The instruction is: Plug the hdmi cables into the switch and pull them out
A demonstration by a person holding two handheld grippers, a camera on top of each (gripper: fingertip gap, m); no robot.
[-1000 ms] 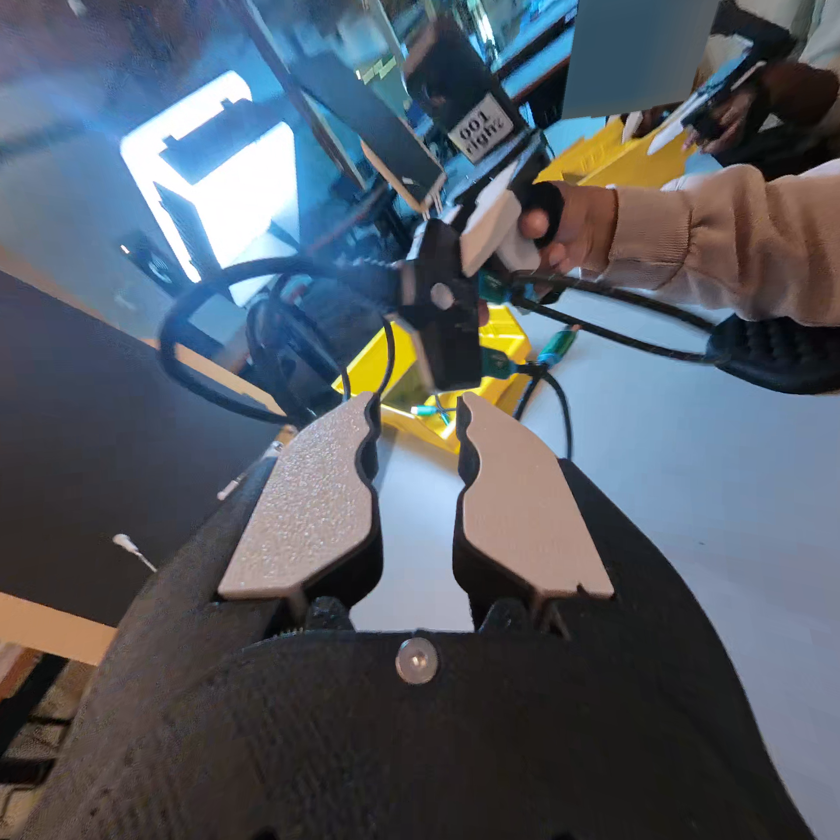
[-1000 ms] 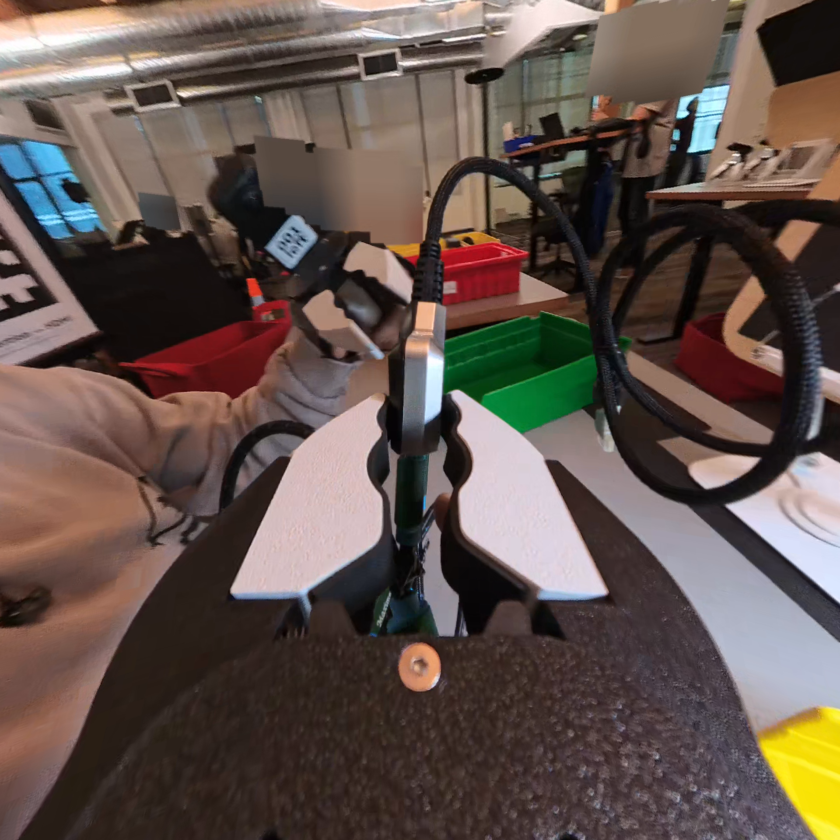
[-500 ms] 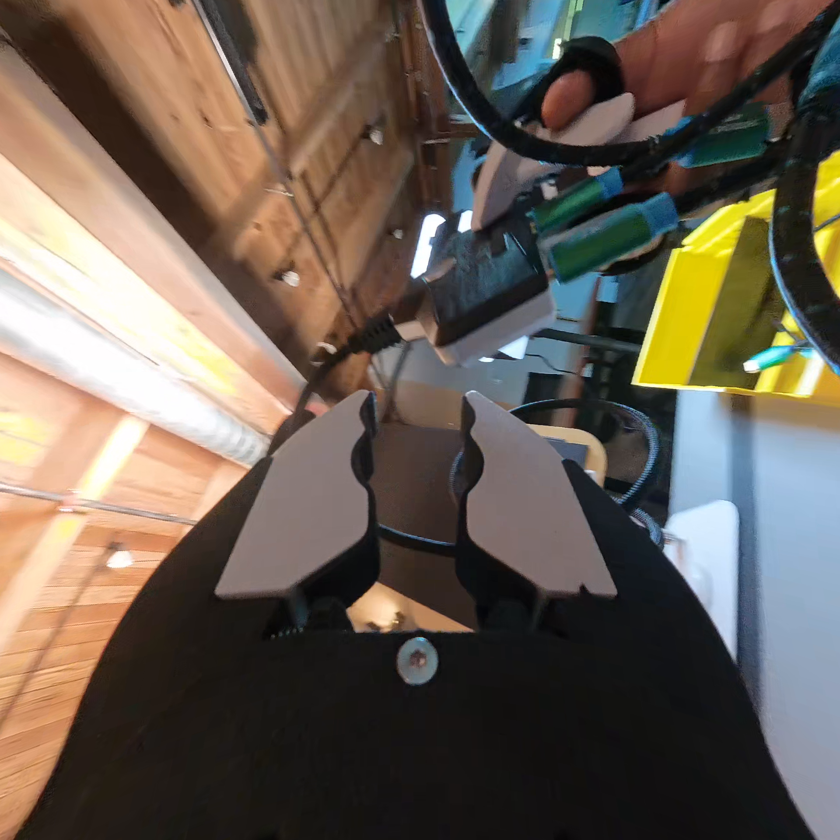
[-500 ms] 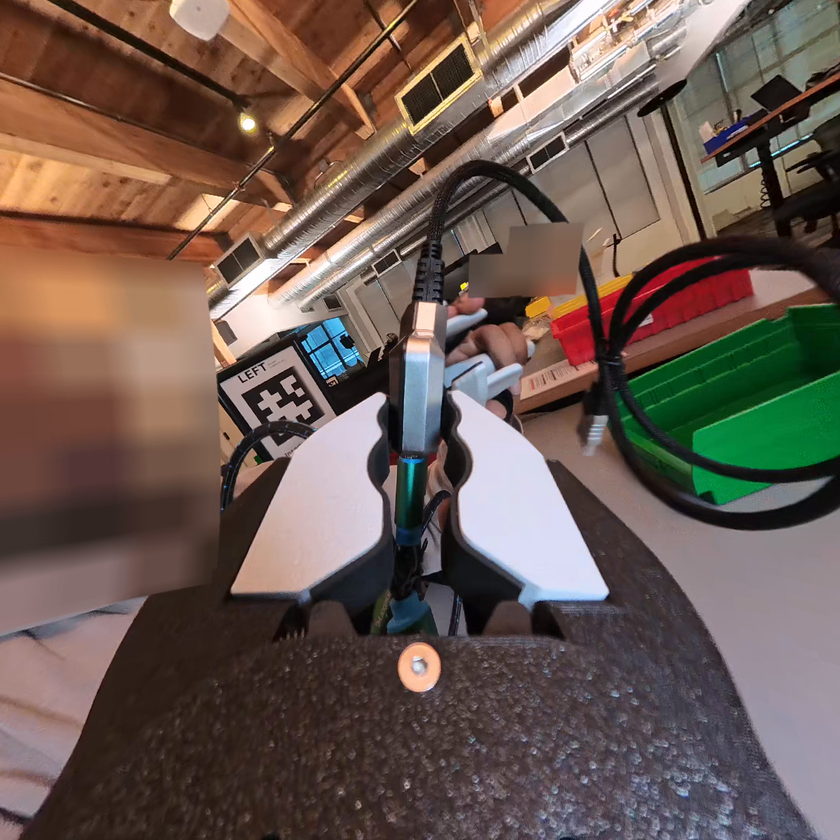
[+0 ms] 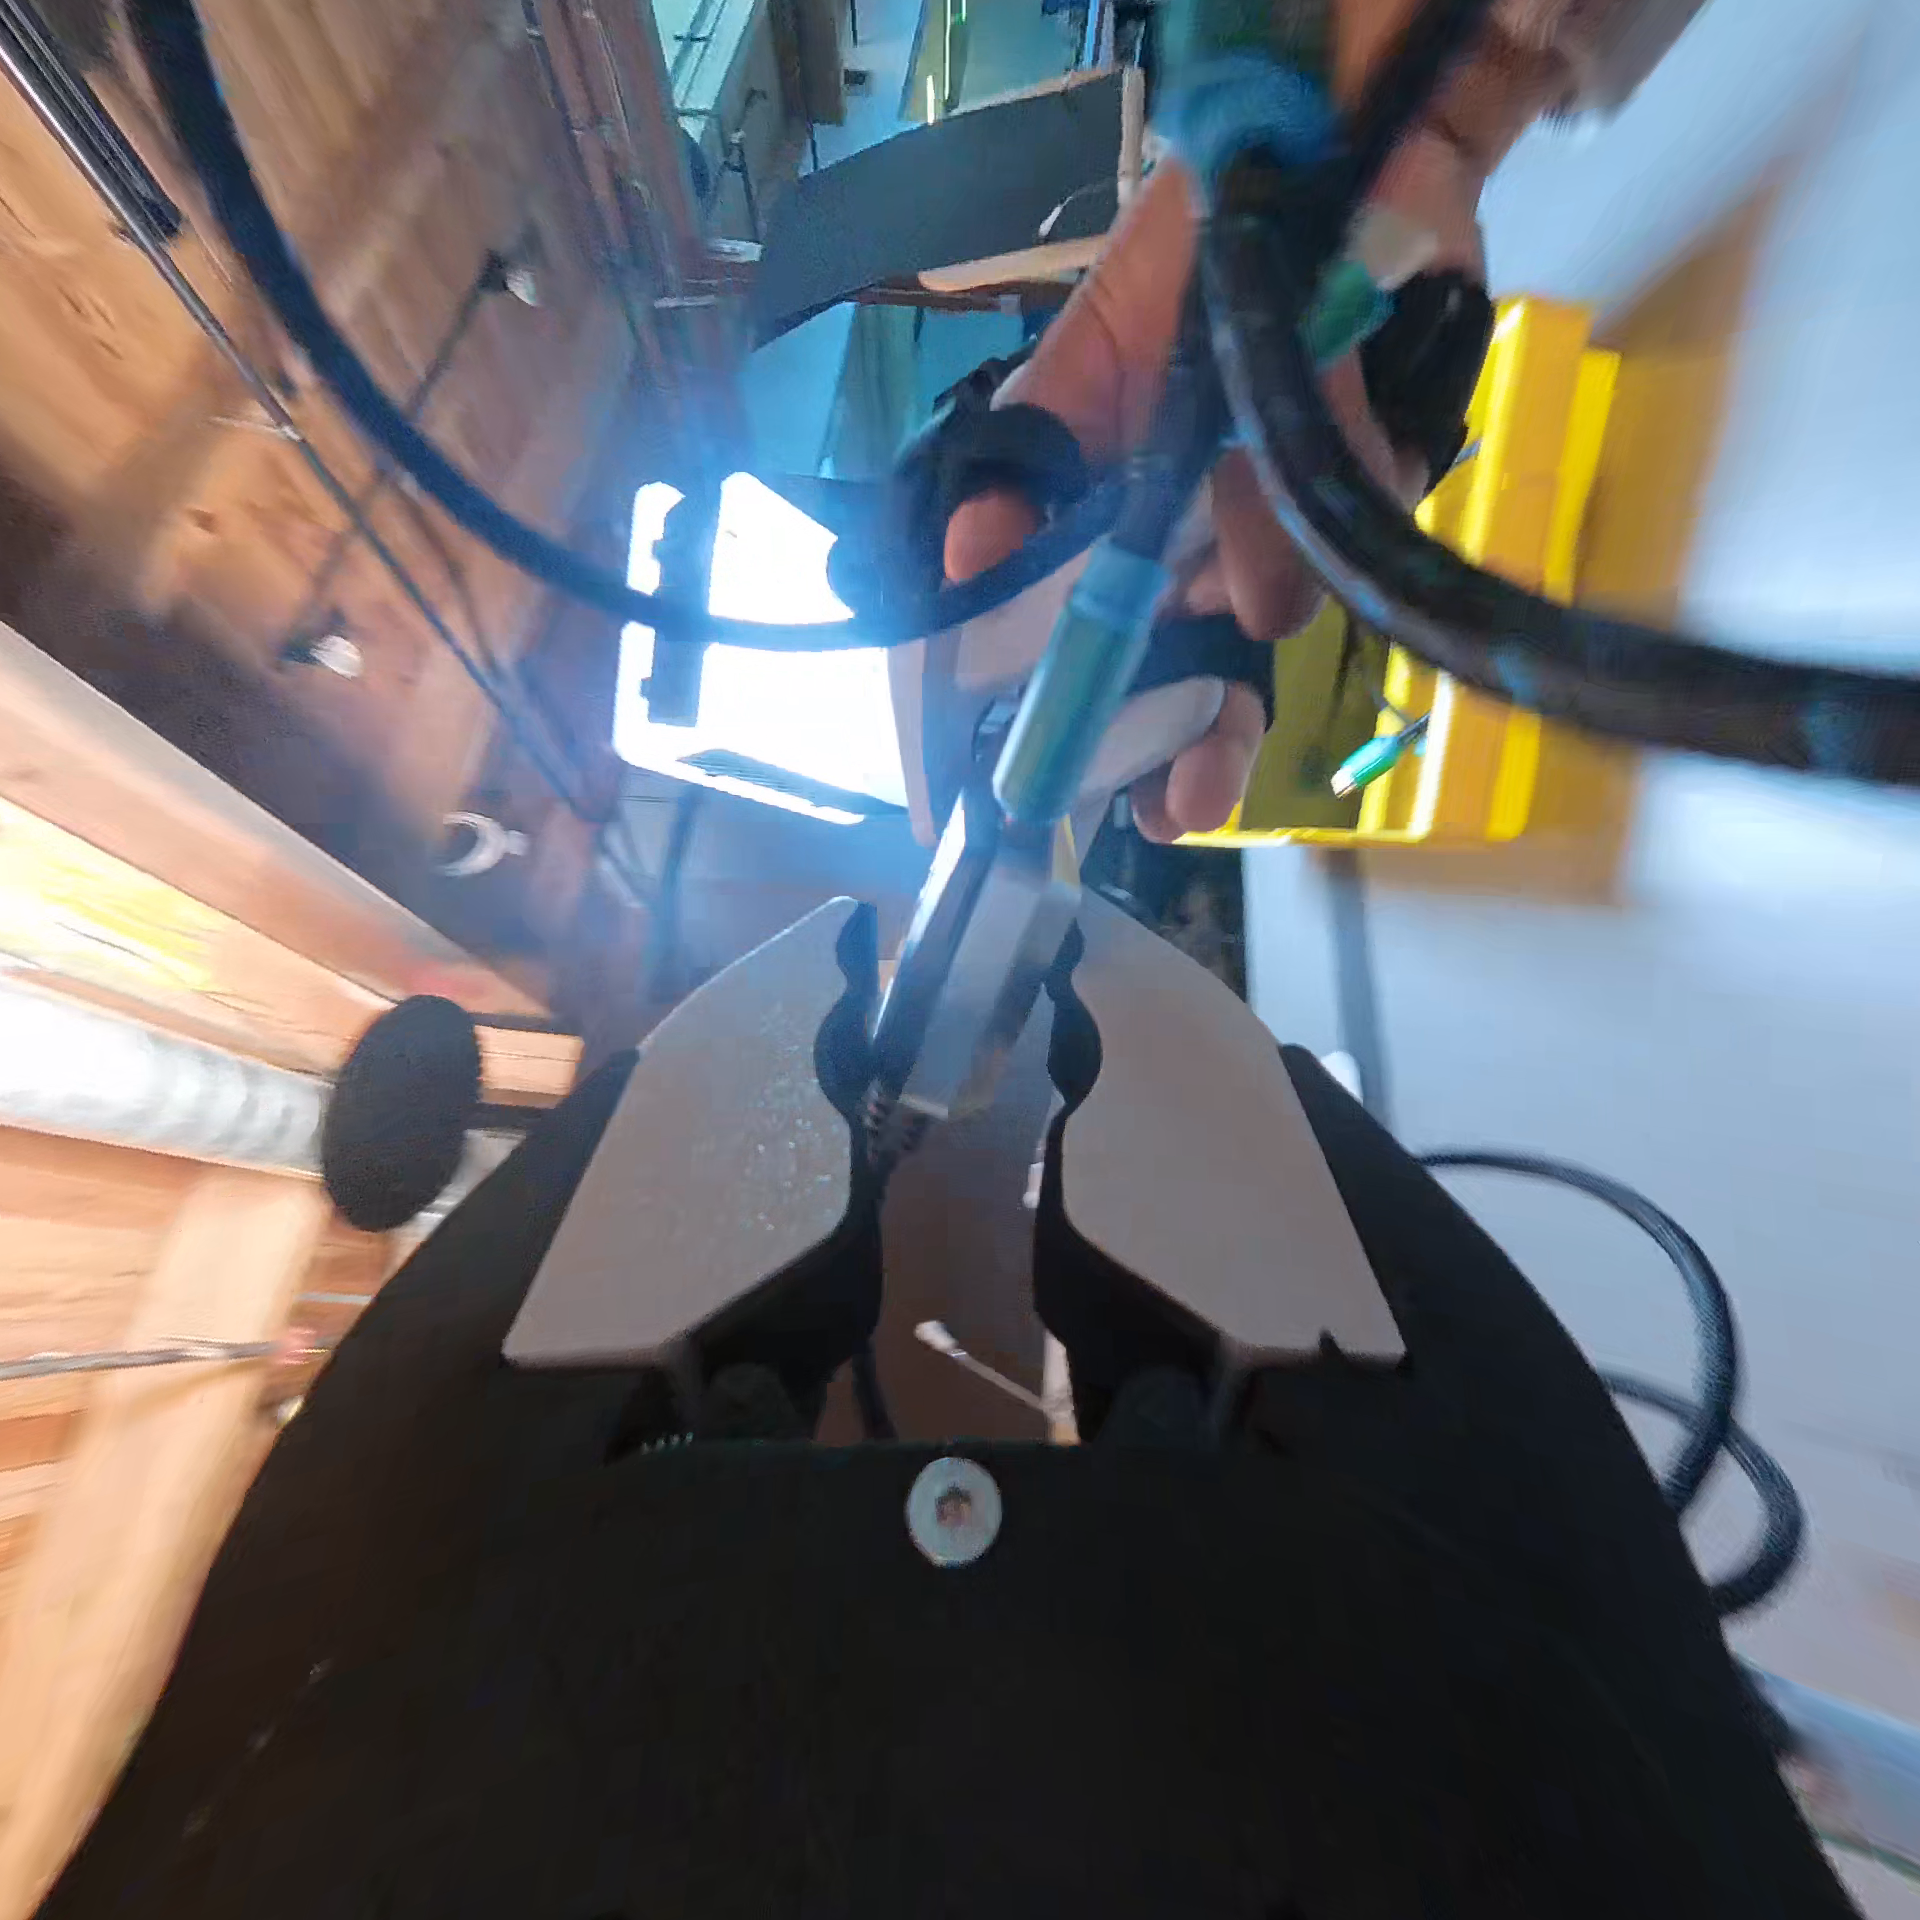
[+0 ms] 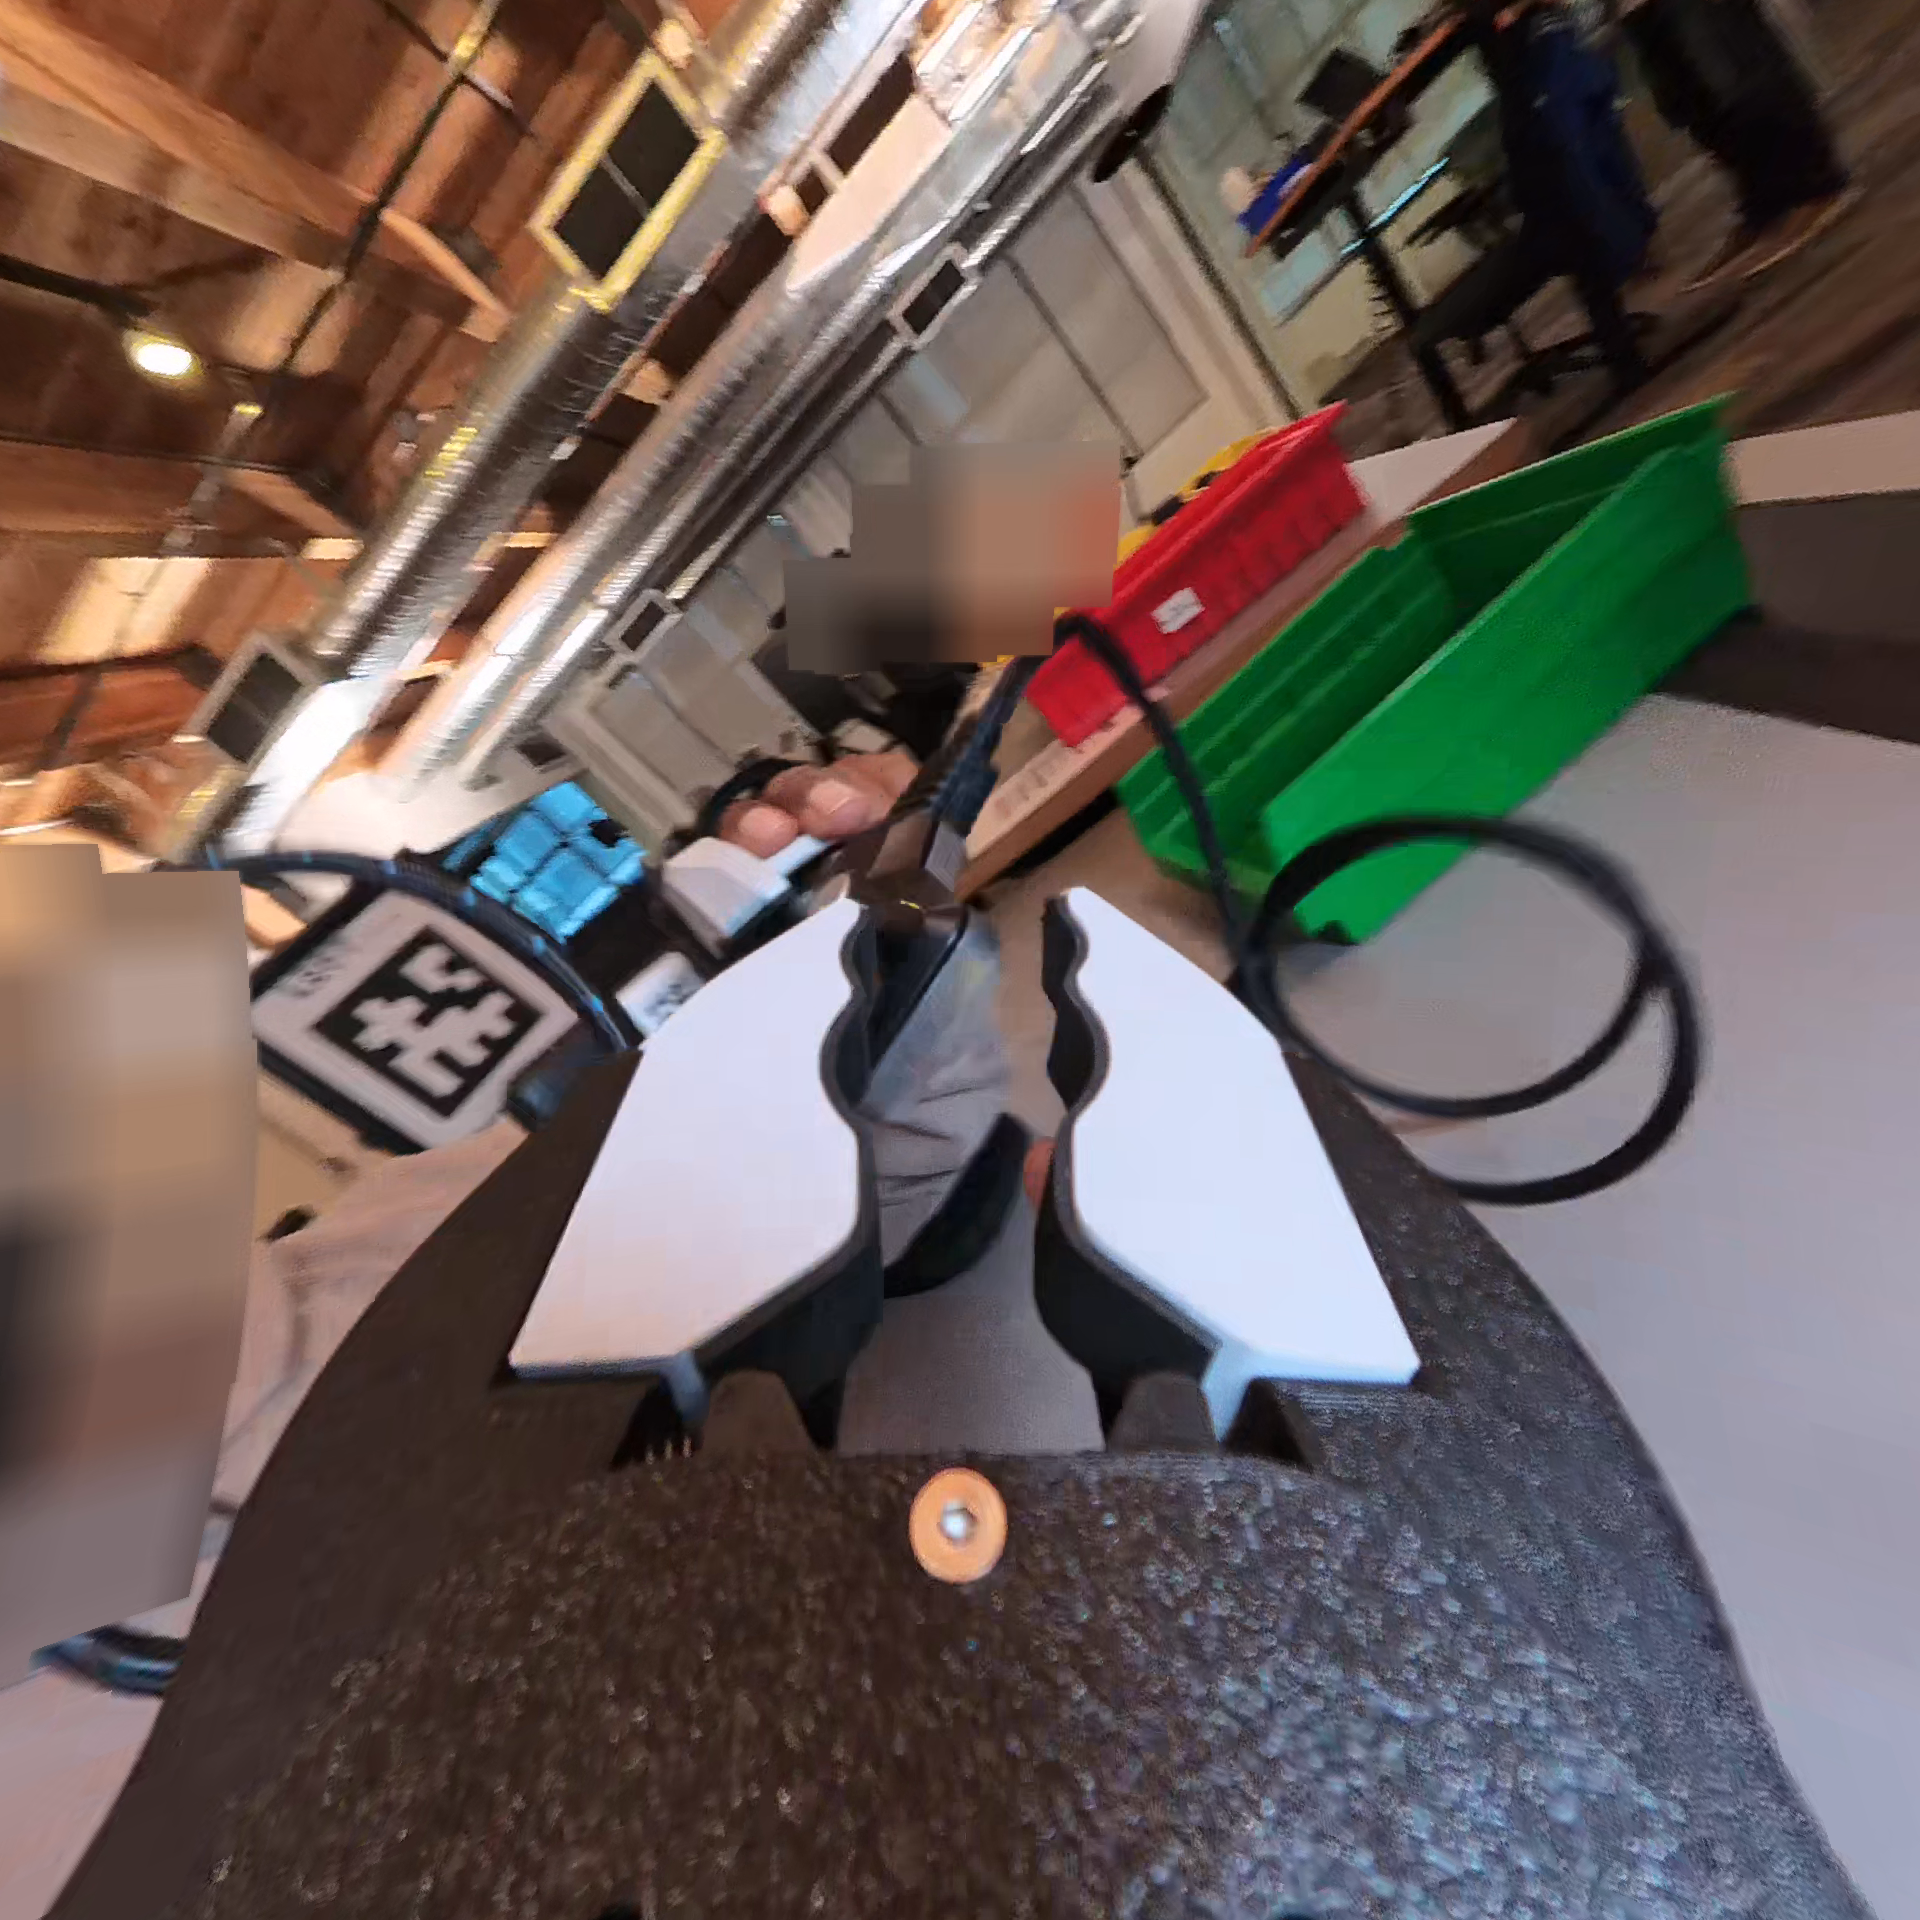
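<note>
One switch (image 5: pixel 966 997), silver, sits tilted between the fingers of the left gripper (image 5: pixel 966 914), which pinch it. One teal-green HDMI plug (image 5: pixel 1081 675) is seated in its 12 o'clock end. The left wrist view alone shows one yellow bin (image 5: pixel 1538 582) at 2 o'clock. The right wrist view alone shows the right gripper (image 6: pixel 956 904) spread, one green bin (image 6: pixel 1507 665) and one red bin (image 6: pixel 1226 582) at 1 o'clock. At 9 o'clock is one black-and-white marker tag (image 6: pixel 416 1018).
</note>
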